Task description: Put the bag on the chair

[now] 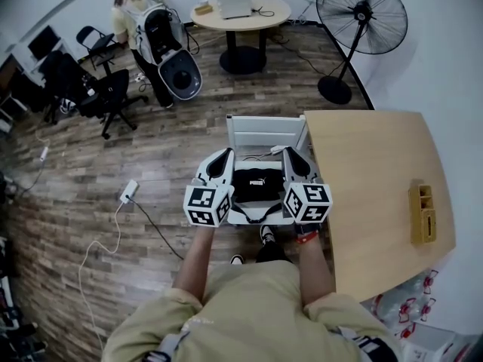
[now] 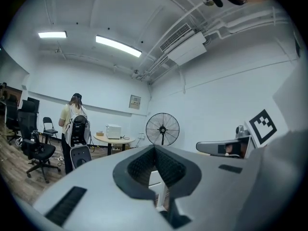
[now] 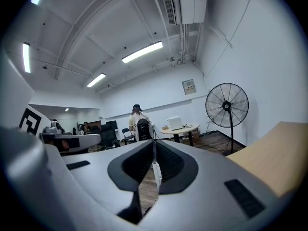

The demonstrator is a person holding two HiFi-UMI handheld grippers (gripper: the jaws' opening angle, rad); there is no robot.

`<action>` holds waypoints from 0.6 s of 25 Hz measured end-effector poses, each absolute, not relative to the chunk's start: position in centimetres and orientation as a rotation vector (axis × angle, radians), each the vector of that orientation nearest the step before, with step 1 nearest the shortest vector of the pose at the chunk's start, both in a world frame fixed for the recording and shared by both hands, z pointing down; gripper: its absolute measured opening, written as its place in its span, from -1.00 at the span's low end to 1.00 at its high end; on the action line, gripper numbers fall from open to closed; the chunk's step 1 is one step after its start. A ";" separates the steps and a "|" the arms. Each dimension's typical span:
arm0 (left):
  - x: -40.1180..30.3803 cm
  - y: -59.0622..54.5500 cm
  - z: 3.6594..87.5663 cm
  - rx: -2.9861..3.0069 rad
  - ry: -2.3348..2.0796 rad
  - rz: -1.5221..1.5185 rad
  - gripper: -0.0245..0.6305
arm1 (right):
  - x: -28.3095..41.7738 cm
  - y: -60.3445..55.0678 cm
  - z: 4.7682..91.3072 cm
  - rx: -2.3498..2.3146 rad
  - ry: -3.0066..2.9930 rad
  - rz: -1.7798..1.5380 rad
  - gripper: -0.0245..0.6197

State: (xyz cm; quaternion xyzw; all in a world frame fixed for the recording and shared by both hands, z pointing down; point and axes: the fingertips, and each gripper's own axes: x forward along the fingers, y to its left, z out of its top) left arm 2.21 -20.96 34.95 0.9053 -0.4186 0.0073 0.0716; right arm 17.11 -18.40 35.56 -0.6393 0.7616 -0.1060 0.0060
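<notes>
Black bag (image 1: 255,185) sits on the seat of the white chair (image 1: 264,130) in front of you, between your left gripper (image 1: 225,155) and right gripper (image 1: 290,153), both jaw pairs clenched together with nothing visible between them, wooden table (image 1: 377,187) just beside the chair on your right.
</notes>
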 end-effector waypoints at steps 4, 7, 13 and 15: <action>2.3 -21.1 35.3 2.731 -1.247 0.038 -0.86 | 17.2 -18.6 35.8 -2.018 2.381 -0.336 -0.81; 2.4 -21.4 35.6 2.726 -1.242 0.044 -0.87 | 17.3 -18.7 36.0 -2.036 2.383 -0.335 -0.82; 2.3 -22.6 36.4 2.695 -1.247 0.053 -0.86 | 17.4 -19.4 36.3 -2.054 2.396 -0.334 -0.83; 2.3 -23.1 36.6 2.689 -1.246 0.051 -0.86 | 17.5 -19.9 36.5 -2.061 2.397 -0.334 -0.83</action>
